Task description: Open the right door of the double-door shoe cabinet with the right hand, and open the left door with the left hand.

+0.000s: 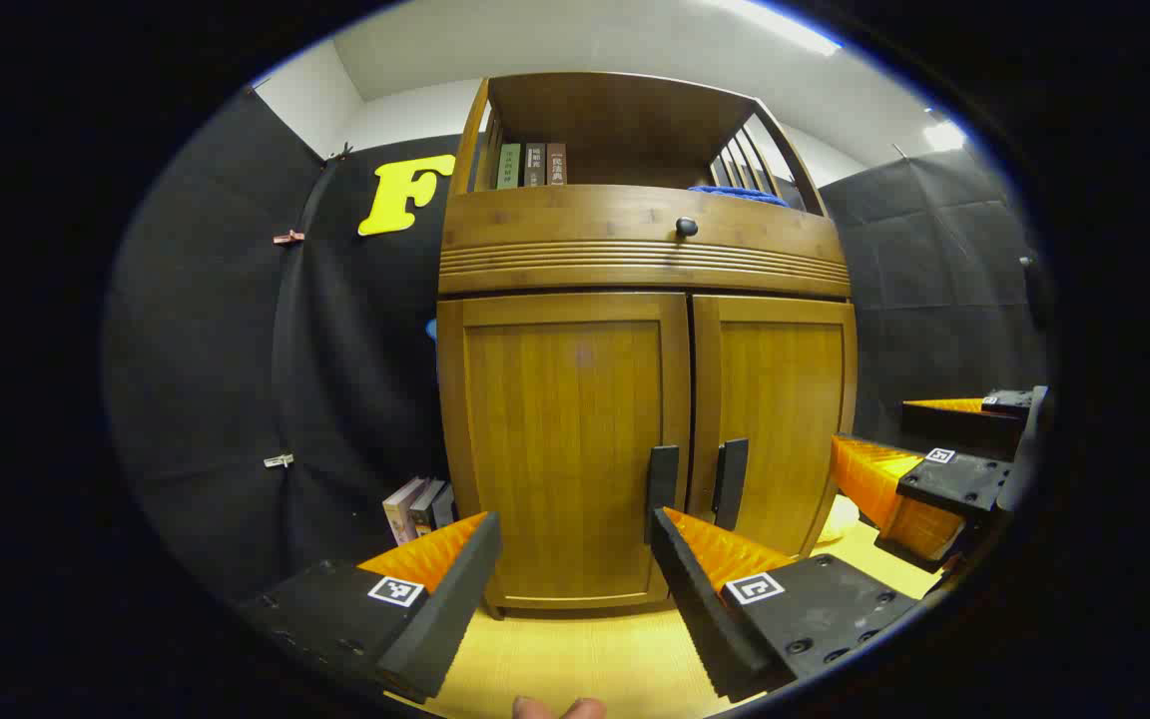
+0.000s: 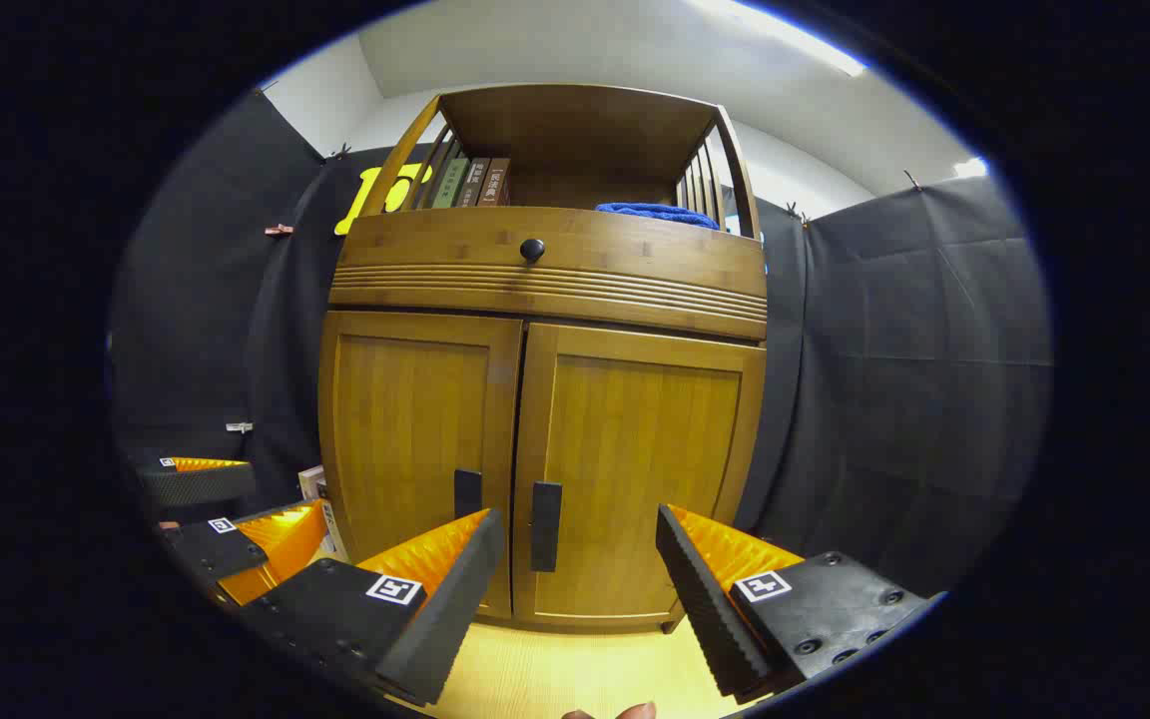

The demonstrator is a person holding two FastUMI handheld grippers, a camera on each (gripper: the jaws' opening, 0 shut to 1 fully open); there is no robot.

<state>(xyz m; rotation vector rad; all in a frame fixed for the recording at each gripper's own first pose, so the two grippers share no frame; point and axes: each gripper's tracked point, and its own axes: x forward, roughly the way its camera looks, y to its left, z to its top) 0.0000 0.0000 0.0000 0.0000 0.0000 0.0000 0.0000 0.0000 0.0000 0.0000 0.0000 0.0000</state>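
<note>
A wooden shoe cabinet stands ahead with both doors closed. Its left door (image 1: 565, 439) carries a black handle (image 1: 662, 487), and its right door (image 2: 635, 479) carries a black handle (image 2: 545, 525). My left gripper (image 1: 575, 524) is open in front of the left door, short of it, its right fingertip just below that door's handle. My right gripper (image 2: 580, 521) is open in front of the right door, with that handle showing between its fingers, untouched. The right gripper (image 1: 919, 469) also appears at the right edge of the left gripper view, and the left gripper (image 2: 226, 499) at the lower left of the right gripper view.
A drawer with a round black knob (image 2: 532, 250) sits above the doors. The open shelf on top holds books (image 1: 533, 164) and a blue cloth (image 2: 657, 212). More books (image 1: 417, 507) stand on the floor left of the cabinet. The yellow floor (image 1: 575, 659) lies in front.
</note>
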